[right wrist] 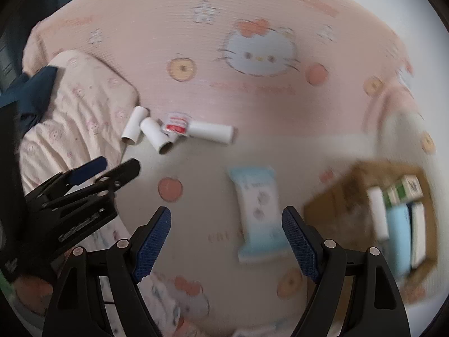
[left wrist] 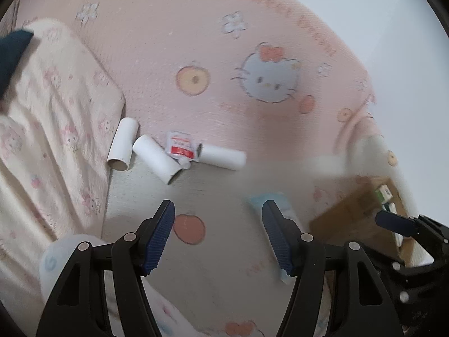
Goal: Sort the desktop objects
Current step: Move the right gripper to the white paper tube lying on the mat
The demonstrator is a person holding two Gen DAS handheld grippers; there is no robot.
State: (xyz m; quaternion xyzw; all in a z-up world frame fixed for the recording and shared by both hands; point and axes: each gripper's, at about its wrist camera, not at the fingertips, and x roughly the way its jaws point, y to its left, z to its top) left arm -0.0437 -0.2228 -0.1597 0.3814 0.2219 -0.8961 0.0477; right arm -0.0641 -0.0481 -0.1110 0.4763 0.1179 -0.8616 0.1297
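Three white cardboard tubes (left wrist: 123,144) (left wrist: 157,158) (left wrist: 223,156) lie on the bedsheet around a red-and-white sachet (left wrist: 181,147). My left gripper (left wrist: 218,205) hovers short of them, open and holding nothing. A light blue packet (right wrist: 258,213) lies flat on the sheet. My right gripper (right wrist: 227,210) is open above it, and its right finger is the closer one to the packet. The same tubes (right wrist: 157,136) and sachet (right wrist: 175,123) show farther off in the right wrist view. There the left gripper (right wrist: 116,165) reaches in from the left.
A brown cardboard box (right wrist: 331,207) at the right holds several white, light blue and green items. A cream printed quilt (left wrist: 50,112) with dark blue cloth (left wrist: 11,53) on it fills the left. The pink cartoon sheet (left wrist: 196,42) ends at a white wall.
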